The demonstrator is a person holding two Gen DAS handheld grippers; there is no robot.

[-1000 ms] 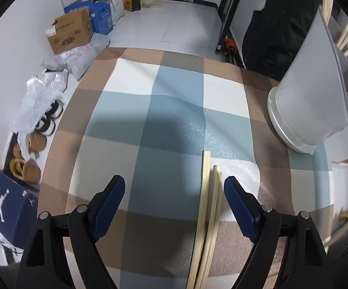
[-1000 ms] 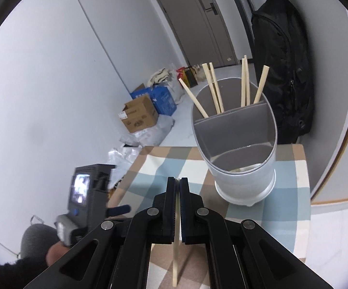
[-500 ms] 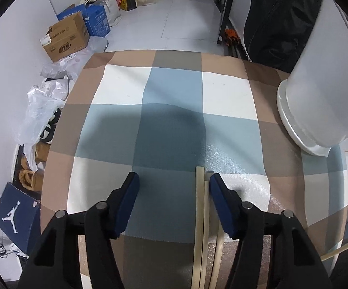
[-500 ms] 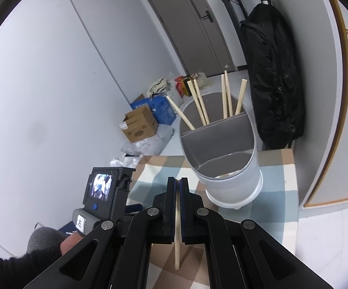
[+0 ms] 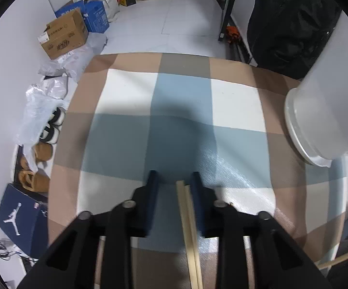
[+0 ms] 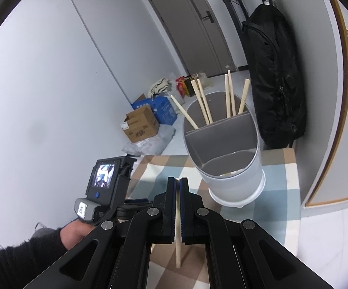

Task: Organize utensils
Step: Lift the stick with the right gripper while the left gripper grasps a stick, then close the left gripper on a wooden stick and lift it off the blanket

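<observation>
The left claw [image 5: 172, 180] is pointing steeply down at the bench [image 5: 130, 91] and I am closing its jaws; a pair of chopsticks [image 5: 189, 228] is lying between them, resting against the right pad, with a gap on the left side, so the pads are not yet pinching it. The right claw [image 6: 178, 185] is clenched on a single chopstick [image 6: 178, 252], which is hanging down below the pads toward the checked cloth. The utensil holder [image 6: 234, 183] is standing on the bench ahead of the right claw, with six chopsticks [image 6: 199, 103] leaning in its rear compartment. In the left wrist view the holder is cut off at the frame edge and the pair's near ends are running out of the frame.
</observation>
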